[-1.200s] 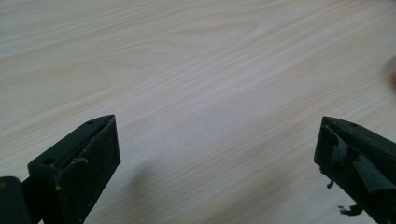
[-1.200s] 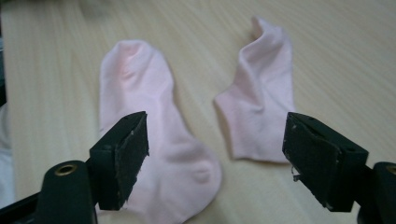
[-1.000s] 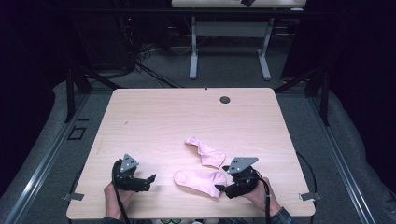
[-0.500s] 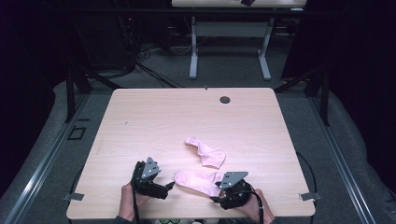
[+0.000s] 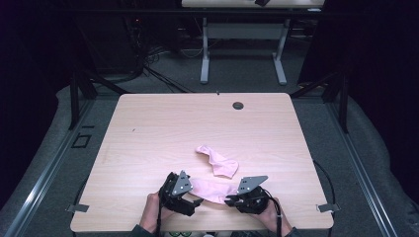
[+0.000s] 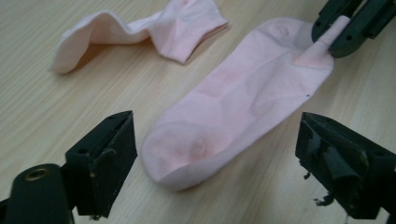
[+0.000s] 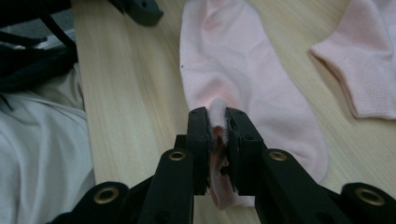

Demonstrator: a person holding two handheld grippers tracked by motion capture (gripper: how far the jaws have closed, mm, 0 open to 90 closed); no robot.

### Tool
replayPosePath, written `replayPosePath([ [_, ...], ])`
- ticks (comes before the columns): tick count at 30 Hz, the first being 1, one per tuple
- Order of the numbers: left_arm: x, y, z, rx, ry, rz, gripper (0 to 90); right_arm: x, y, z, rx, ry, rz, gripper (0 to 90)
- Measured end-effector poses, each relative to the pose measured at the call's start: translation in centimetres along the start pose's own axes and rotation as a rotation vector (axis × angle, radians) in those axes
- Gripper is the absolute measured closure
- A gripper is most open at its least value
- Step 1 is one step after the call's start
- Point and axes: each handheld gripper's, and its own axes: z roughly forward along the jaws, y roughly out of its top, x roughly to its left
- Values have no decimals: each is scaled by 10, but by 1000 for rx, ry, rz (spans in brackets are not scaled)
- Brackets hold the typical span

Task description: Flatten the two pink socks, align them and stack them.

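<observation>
Two pale pink socks lie on the wooden table (image 5: 148, 133). The nearer sock (image 5: 212, 190) (image 6: 233, 107) (image 7: 243, 70) lies flat between my two grippers. My right gripper (image 5: 231, 200) (image 7: 217, 119) has just been closing and is now shut on a pinched fold at that sock's cuff end, as the left gripper view also shows (image 6: 341, 28). My left gripper (image 5: 193, 203) (image 6: 219, 140) is open; its jaws have just been closing a little and stand on either side of the sock's toe without pressing it. The other sock (image 5: 217, 162) (image 6: 140, 32) (image 7: 369, 60) lies crumpled just beyond.
The table's front edge (image 5: 197, 229) runs right under both hands. A round cable hole (image 5: 238, 105) sits near the far edge. Behind the table stand another desk's white legs (image 5: 205, 54). The person's white clothing (image 7: 37, 154) is at the left of the right gripper view.
My left gripper has moved right along the front edge to the near sock's toe. The right gripper has stayed at the cuff end and shut on it.
</observation>
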Motion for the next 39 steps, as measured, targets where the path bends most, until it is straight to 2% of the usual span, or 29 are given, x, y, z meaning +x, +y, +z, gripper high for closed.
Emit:
replayPosePath([
  [2,-4,4,2,-6,-16,24,144,-1,2,-2,-8,11,8,801],
  [3,-7,7,5,-16,-23,44,158,-4,6,-5,-20,27,31,800],
  [5,-9,9,6,-19,-33,50,175,-6,9,-7,-25,39,40,798],
  [6,-11,11,8,-18,-34,62,202,-7,11,-8,-29,47,50,798],
  [7,-14,14,11,-26,-35,72,284,-11,15,-12,-40,62,74,798],
  [9,-16,16,13,-29,-49,77,311,-12,16,-13,-48,64,80,798],
  [11,-19,19,17,-33,-67,88,353,-15,19,-15,-55,71,104,798],
  [12,-20,20,19,-30,-74,93,401,-19,20,-17,-68,79,133,798],
  [13,-21,20,20,-28,-71,94,401,-19,20,-17,-68,79,133,798],
  [14,-22,20,23,-25,-76,95,482,-22,20,-18,-76,80,150,798],
  [15,-23,21,25,-23,-79,95,482,-22,20,-18,-76,80,150,798],
  [16,-23,21,28,-22,-83,94,533,-24,20,-19,-83,87,161,797],
  [17,-23,21,29,-30,-88,93,667,-26,19,-19,-88,91,179,795],
  [18,-23,22,30,-39,-96,84,667,-26,19,-19,-88,91,179,795],
  [19,-23,23,32,-47,-101,75,711,-27,18,-20,-88,91,185,793],
  [20,-22,26,35,-46,-121,65,832,-30,15,-20,-80,70,194,778],
  [22,-22,29,36,-47,-120,55,871,-31,12,-19,-80,63,199,767],
  [23,-21,32,37,-37,-133,49,878,-31,10,-19,-84,47,206,751],
  [24,-21,36,38,-29,-128,32,883,-31,3,-20,-90,8,215,678],
  [25,-21,39,38,-25,-126,22,883,-31,1,-21,-90,-14,212,660],
  [26,-20,43,38,-22,-133,9,883,-31,1,-21,-90,-14,212,660],
  [27,-19,47,38,-18,-131,-7,884,-29,-1,-22,-88,-57,201,631],
  [28,-18,51,38,-19,-129,-23,884,-27,-4,-24,-100,-79,193,580],
  [31,-13,61,38,-13,-134,-59,884,-15,-7,-28,-124,-187,141,488],
  [32,-13,64,38,-14,-131,-73,884,-4,-8,-30,-139,-263,101,437],
  [34,-11,67,38,-12,-130,-94,884,-1,-8,-29,-146,-275,81,431],
  [35,-11,68,38,-14,-123,-101,884,7,-7,-26,-153,-314,48,393],
  [36,-10,69,38,-6,-119,-105,884,7,-7,-26,-153,-314,48,393],
  [39,-8,71,37,-5,-123,-130,884,14,-5,-14,-145,-369,13,372],
])
